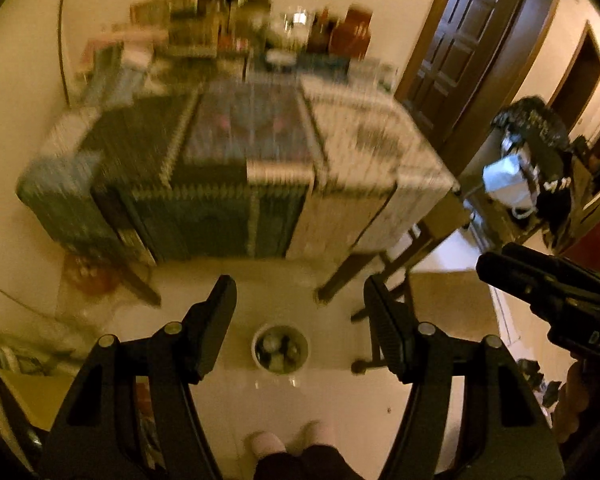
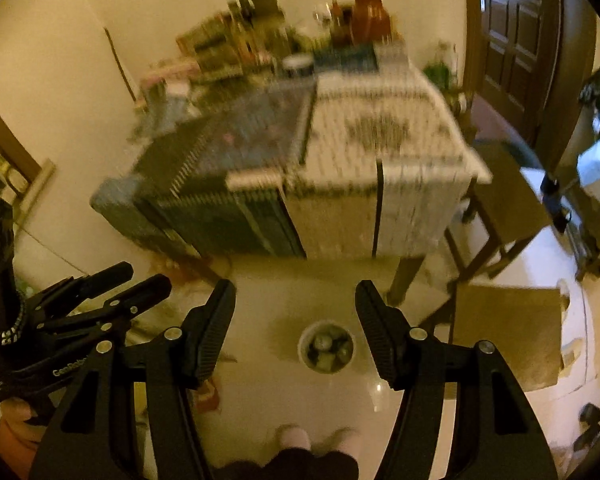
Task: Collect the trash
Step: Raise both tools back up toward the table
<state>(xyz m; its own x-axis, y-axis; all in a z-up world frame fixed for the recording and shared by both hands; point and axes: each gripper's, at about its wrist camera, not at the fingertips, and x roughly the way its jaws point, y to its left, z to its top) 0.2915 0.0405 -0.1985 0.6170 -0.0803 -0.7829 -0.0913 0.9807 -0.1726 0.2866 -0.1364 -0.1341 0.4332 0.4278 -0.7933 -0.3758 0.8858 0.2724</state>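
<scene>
- Hovering above floor level, left gripper (image 1: pixel 300 300) has its jaws spread wide w/ nothing between the fingers.
- Right gripper (image 2: pixel 296 300) likewise spread apart, nothing held.
- White bin (image 1: pixel 280 347) stands on the pale floor (image 1: pixel 332 400), framed between the fingers in both views; it holds several crumpled items (trash, exact type cannot be told).
- In right wrist view the same bin (image 2: pixel 327 346) sits just in front of the person's feet (image 2: pixel 296 438).
- Table (image 1: pixel 236 168) w/ patterned cloth stands beyond the bin, heavily blurred; its far end is crowded w/ bottles and boxes (image 1: pixel 252 20), details unreadable.
- Cardboard sheet (image 2: pixel 508 336) lies on the floor to the right of the bin, apart from it.
- Dark wooden door (image 1: pixel 472 40) at upper right.
- Black bag w/ white bag (image 1: pixel 508 184) beside it hangs near right edge.
</scene>
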